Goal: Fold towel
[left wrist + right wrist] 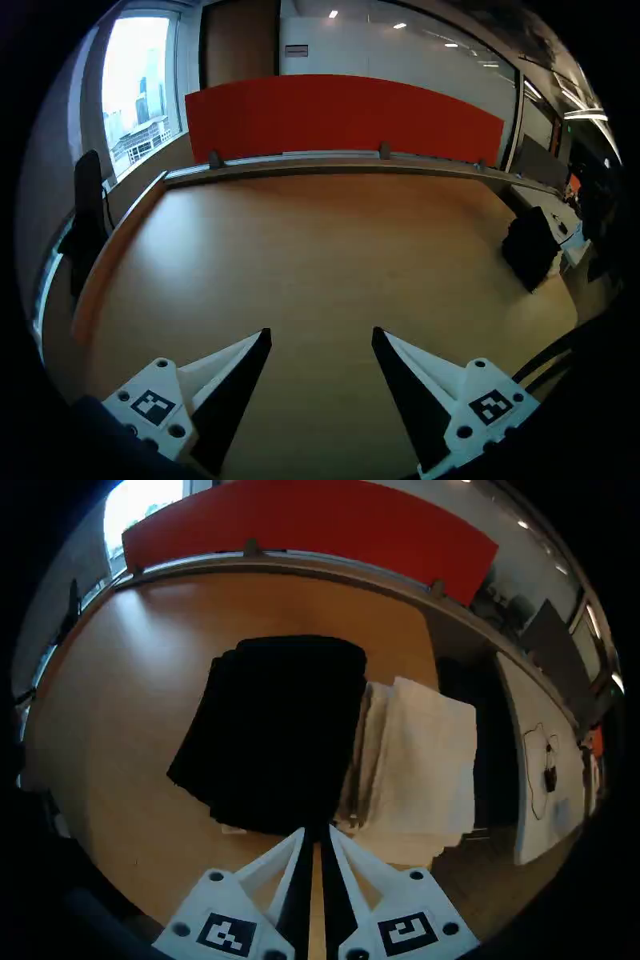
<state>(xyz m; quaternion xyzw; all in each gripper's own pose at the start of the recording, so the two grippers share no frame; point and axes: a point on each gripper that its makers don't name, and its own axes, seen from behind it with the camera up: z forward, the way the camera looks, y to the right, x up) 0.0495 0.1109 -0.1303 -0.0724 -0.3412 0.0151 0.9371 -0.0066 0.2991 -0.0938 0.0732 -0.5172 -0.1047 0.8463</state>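
Two piles lie past the nearly closed fingers of the right gripper (316, 836): a black folded cloth towel (272, 728) at the tips, white folded cloth towels (420, 752) beside. The left gripper (320, 340), fingers wide, hovers over the light wooden table (320, 240). This looks like the fetching step; next, grip the black towel's edge and drag it out.

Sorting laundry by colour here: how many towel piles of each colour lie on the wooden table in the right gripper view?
Black towel pile: 1
White towel pile: 1
Total: 2
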